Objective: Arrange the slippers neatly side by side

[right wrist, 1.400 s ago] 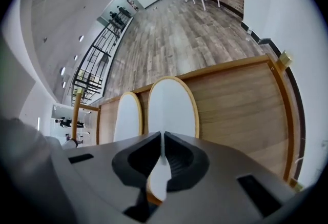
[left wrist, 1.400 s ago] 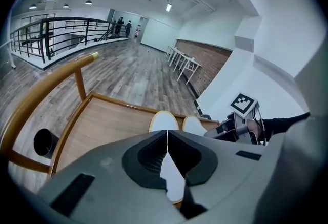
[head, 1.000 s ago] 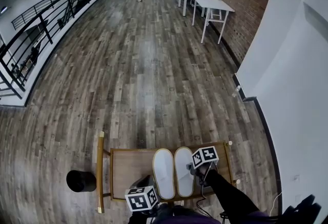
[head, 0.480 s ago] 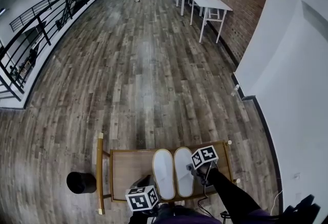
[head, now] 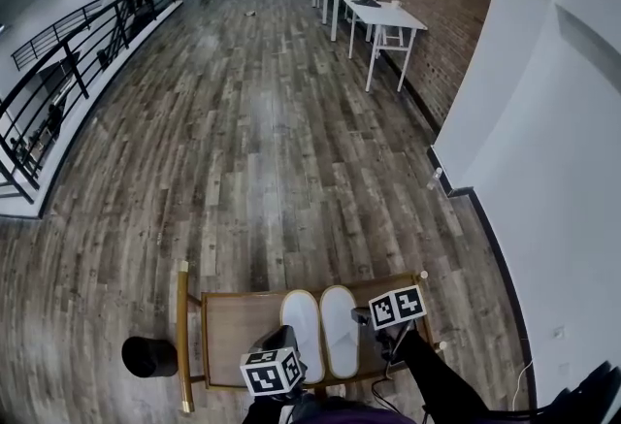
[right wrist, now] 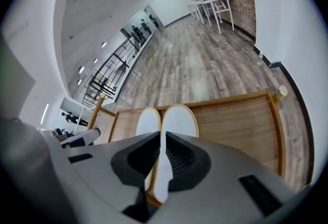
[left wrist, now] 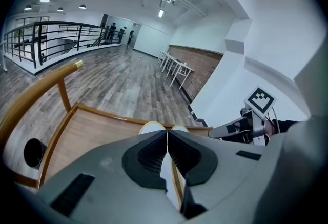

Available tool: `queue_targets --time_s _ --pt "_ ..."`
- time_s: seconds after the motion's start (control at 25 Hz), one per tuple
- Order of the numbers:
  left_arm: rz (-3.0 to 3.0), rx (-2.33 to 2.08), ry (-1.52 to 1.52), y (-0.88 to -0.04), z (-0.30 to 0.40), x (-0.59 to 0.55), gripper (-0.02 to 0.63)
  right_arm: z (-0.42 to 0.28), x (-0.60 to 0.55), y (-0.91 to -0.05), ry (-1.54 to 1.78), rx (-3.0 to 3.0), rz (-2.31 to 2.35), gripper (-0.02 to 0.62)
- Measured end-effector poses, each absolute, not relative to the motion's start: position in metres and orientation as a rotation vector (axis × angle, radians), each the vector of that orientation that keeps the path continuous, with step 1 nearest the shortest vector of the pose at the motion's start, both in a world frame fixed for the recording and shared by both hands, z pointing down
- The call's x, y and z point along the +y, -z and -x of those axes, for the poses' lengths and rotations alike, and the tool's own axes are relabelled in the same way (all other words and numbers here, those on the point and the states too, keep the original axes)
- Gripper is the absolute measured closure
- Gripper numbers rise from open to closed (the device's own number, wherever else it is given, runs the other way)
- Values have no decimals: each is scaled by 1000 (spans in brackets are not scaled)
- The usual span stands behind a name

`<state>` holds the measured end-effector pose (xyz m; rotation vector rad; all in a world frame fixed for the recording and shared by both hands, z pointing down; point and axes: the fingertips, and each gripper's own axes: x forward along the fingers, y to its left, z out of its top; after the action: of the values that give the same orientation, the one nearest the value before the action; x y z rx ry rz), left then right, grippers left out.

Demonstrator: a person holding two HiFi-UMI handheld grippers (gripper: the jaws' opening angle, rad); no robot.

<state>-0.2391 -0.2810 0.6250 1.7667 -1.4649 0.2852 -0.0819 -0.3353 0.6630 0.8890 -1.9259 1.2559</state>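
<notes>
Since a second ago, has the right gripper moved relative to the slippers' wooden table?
Yes. The right gripper has drawn off the right slipper toward the table's right rail; its jaws have just been opening, nothing between them.

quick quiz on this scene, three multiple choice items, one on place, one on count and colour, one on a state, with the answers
1. Where do the slippers lie?
A. on the floor by the railing
B. side by side on the wooden table
C. on a white desk by the brick wall

2. How many slippers are there, and of what colour?
A. two, white
B. three, black
C. one, red

3. How do the jaws of the left tongs stand?
A. wide apart
B. shut on a slipper
C. shut, with nothing between them

Answers:
1 B: the head view shows both lying next to each other inside the table's raised rim.
2 A: the head view and the right gripper view each show one white pair.
3 C: in the left gripper view the jaw tips meet, and the slippers lie beyond them.
</notes>
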Motion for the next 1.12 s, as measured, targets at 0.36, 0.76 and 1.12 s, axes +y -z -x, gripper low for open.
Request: queue_targets --time_s 0.36,0.76,1.12 --pt "-1831 -1537 -233 -590 215 -319 598 126 -330 -589 -1101 -2238 -982 597" --pt "-1810 -1540 -335 -597 202 -295 604 110 -316 -579 -919 -2243 -1251 597" --pt "-1831 -1549 -344 -588 199 -293 604 115 -307 -571 -850 -2264 -1242 597"
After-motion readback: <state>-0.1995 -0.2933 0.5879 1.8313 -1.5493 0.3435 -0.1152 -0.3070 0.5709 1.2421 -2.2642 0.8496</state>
